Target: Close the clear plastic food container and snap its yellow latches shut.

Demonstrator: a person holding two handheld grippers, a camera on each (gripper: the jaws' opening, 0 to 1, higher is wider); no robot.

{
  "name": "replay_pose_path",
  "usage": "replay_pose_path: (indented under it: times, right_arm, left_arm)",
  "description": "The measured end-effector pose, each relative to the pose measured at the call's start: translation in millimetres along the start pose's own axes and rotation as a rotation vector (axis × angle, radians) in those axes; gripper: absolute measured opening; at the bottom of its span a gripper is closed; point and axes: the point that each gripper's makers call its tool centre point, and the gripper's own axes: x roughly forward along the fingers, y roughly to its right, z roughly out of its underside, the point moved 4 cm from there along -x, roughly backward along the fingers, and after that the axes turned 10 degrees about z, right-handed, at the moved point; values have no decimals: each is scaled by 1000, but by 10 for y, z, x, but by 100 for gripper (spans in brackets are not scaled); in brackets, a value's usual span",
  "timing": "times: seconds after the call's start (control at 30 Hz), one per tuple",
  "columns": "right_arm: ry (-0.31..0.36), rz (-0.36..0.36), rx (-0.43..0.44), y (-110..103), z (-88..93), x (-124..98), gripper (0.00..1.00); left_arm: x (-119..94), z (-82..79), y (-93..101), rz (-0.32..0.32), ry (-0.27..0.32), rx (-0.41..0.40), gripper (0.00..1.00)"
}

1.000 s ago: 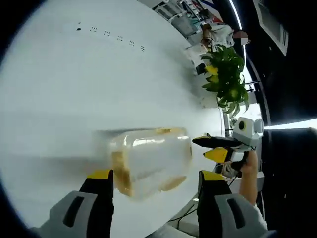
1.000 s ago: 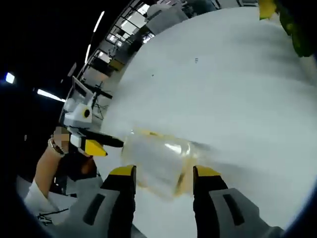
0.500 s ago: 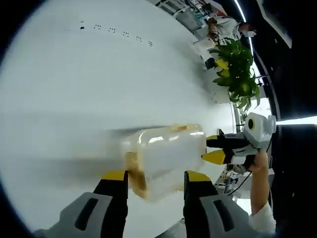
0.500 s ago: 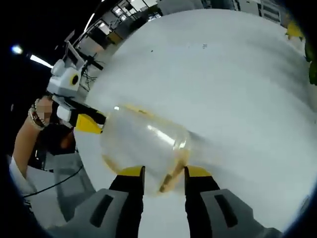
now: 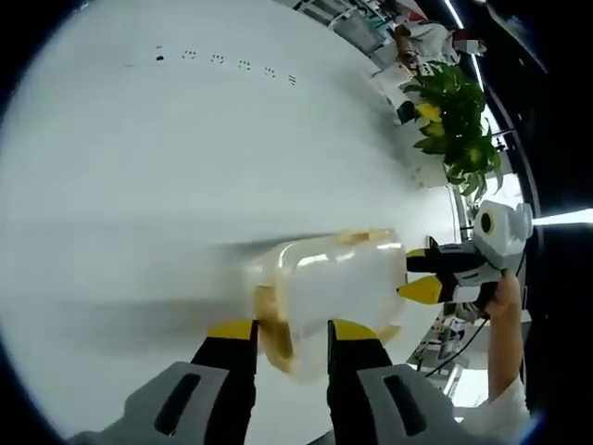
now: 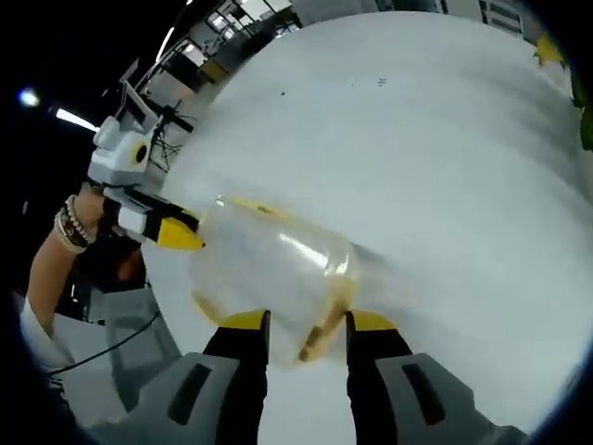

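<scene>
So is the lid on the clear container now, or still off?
On: the lid covers the container; whether the yellow latches are snapped, cannot tell.

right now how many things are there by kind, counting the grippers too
grippers: 2, the left gripper and the right gripper, each at one end of the container
clear plastic food container: 1, with yellow latches
white table: 1
potted plant: 1
total: 5

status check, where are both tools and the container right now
Left tool and right tool each narrowed on a yellow latch at opposite ends of the clear container. Lid down, on the white table. Nothing in the way.
</scene>
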Motion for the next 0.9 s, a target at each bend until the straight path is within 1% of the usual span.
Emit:
replay_pose_path:
  times: [0.03,0.07,0.1,0.13,0.17,0.23,0.37,0.43,0.53,0.57,0.63,0.67,0.7,0.77,0.8,0.83,0.9]
  right_arm:
    - [3,-5,-3,3,-19,8,30]
    - [4,-4,1,24,-50,25,30]
    - [3,-2,0,30,-54,24,30]
    - [4,1,-15,46,-57,19,29]
    - [4,2,-13,45,-60,21,29]
    - [4,2,-10,48,-66,24,29]
    - [6,7,-10,29,-43,22,29]
    - [6,8,-12,40,-60,27,30]
    - [6,10,-15,44,-68,30,30]
    - [6,11,-17,45,-70,30,30]
    - [7,13,-20,44,-66,27,30]
    - [8,15,-21,40,-59,25,30]
    - [9,15,-23,25,-42,22,30]
    - [15,15,-25,-4,-17,21,30]
    - [14,16,-26,-13,-8,19,30]
    - [12,17,-29,-14,-8,19,30]
    - [7,17,-29,-8,-24,22,30]
  left_arm:
    - [40,14,-1,4,5,12,27]
    - [115,52,24,14,4,2,30]
    - [147,61,53,8,7,-7,32]
    - [143,39,76,-10,4,33,34]
    - [131,33,78,-18,-5,41,34]
    - [126,25,69,-14,-4,24,34]
    - [127,9,76,-31,-17,28,34]
    - [124,6,82,-47,-23,25,34]
    - [114,1,87,-67,-29,41,36]
    - [98,-4,62,-95,-30,51,39]
    - [55,-25,-15,-162,-30,89,51]
    - [37,-43,-48,-188,-28,114,55]
    - [48,-27,-21,-167,-32,99,55]
    - [62,1,32,-136,-41,74,49]
    - [65,-3,53,-135,-41,82,45]
    - [68,-3,75,-135,-43,90,43]
    - [57,-7,99,-161,-51,125,41]
